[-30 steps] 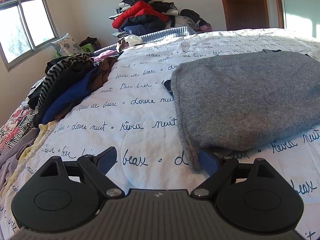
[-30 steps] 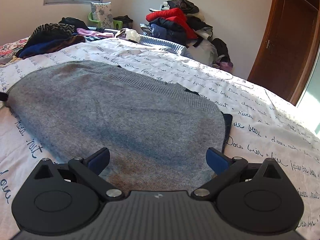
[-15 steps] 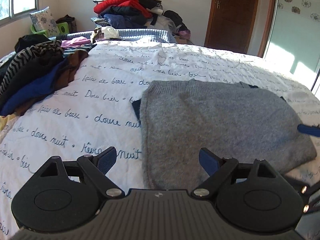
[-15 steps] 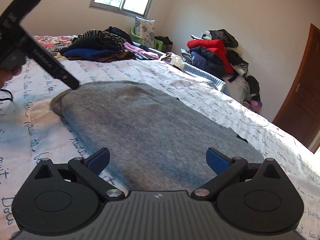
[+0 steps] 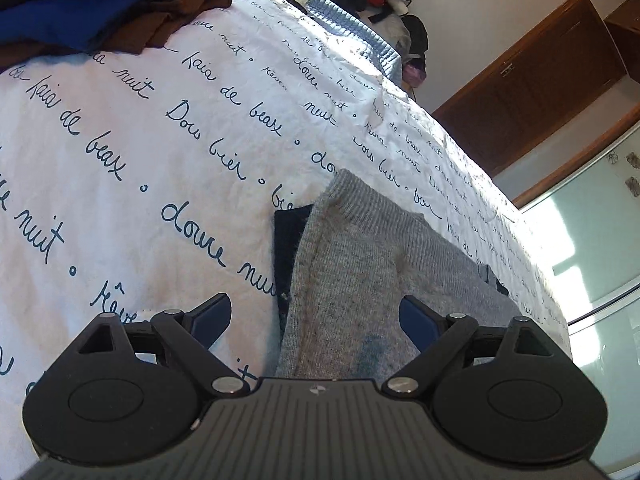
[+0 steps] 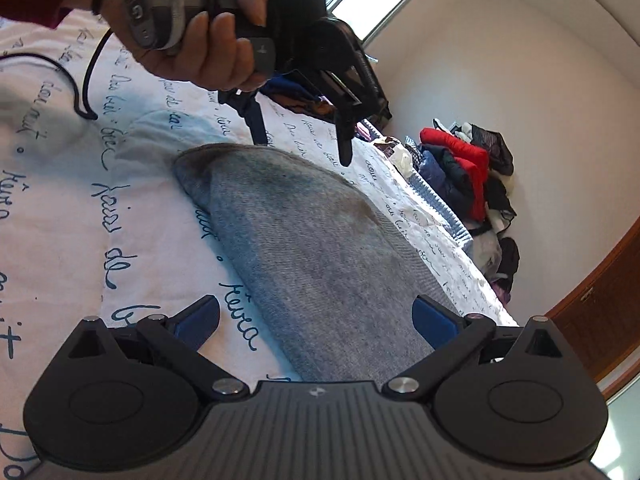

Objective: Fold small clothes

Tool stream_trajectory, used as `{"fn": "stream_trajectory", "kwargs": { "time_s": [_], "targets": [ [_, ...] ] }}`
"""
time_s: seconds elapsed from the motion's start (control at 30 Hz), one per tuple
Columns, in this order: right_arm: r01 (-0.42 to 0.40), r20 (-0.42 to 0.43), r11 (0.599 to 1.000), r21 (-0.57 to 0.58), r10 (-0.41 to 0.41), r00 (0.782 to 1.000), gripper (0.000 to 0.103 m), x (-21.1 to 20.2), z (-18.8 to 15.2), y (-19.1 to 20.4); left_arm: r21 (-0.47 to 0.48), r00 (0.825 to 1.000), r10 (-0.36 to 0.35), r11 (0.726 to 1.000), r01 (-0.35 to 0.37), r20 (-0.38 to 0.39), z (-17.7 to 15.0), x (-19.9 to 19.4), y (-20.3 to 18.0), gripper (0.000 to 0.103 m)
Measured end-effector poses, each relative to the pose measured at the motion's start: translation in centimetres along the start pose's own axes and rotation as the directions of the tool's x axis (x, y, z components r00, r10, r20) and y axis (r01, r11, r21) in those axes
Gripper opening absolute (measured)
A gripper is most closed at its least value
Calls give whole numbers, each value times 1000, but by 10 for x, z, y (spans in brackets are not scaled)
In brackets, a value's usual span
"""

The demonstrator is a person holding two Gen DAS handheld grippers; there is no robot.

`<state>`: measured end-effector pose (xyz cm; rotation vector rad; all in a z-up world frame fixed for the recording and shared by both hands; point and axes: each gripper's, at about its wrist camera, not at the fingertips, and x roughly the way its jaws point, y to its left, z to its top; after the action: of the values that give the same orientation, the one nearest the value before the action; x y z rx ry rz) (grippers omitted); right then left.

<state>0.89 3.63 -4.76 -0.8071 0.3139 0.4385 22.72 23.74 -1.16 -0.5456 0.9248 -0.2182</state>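
Both grippers, left gripper (image 5: 314,314) and right gripper (image 6: 316,318), have rolled and swung around the folded grey knit sweater (image 6: 320,252) at 12 o'clock on the script-print bedspread (image 5: 120,160), jaws spread and empty, likely lining up another fold.

I see a bed covered by a white bedspread (image 5: 168,128) printed with dark blue cursive script. A folded grey knitted garment (image 5: 360,280) lies flat on it, with a dark navy piece (image 5: 286,240) showing under its edge. Near the far side, a heap of blue, brown and black clothes (image 5: 100,20) rests on the same cover.
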Motion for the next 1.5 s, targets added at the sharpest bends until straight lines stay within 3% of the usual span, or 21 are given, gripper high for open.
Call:
{"fn": "stream_trajectory", "kwargs": {
  "time_s": [0.13,0.23,0.33,0.47,0.63,0.77,0.87,0.97,1.07,1.13,1.23,1.3,1.33,1.4,1.5],
  "targets": [
    [3,11,1000,-3,-3,1000,103,0,3,3,18,999,38,999,-38,24,-5,-1,-3,89],
    [-96,57,983,157,88,994,103,-9,4,-22,98,991,102,989,-111,92,-14,-9,-15,89],
    [-130,80,921,366,108,991,103,-11,-1,-61,173,970,192,961,-217,147,-20,-14,-30,89],
    [-73,12,846,529,79,997,103,2,-18,-100,234,949,255,926,-294,184,-26,-13,-46,89],
    [-21,-21,785,619,43,999,103,-3,-43,-125,274,937,288,901,-335,198,-35,-9,-57,89],
    [20,-45,739,674,14,999,103,-18,-71,-146,281,936,284,899,-336,208,-46,-18,-58,89],
    [59,-83,675,736,3,997,103,-36,-109,-167,294,932,271,895,-336,240,-60,-35,-59,89],
    [75,-109,577,813,24,994,102,-53,-154,-190,332,917,254,875,-353,306,-80,-55,-67,90],
    [71,-110,475,877,55,992,82,-61,-187,-208,382,915,227,855,-351,332,-98,-61,-84,91],
    [39,-75,415,909,70,995,73,-66,-201,-214,426,932,197,847,-318,305,-109,-57,-98,91],
    [-10,-31,362,932,108,994,62,-64,-208,-214,482,949,164,830,-280,269,-128,-45,-116,91],
    [-8,-41,358,934,128,991,40,-61,-210,-210,510,955,155,818,-267,251,-138,-36,-126,91],
    [7,-60,368,930,132,989,35,-59,-210,-206,519,958,156,813,-263,242,-142,-32,-129,91],
    [20,-81,394,919,137,987,13,-59,-211,-201,531,964,153,810,-249,219,-148,-24,-134,91],
    [58,-117,433,899,109,987,5,-63,-211,-198,546,967,151,802,-242,206,-152,-20,-137,91]
  ]
}}
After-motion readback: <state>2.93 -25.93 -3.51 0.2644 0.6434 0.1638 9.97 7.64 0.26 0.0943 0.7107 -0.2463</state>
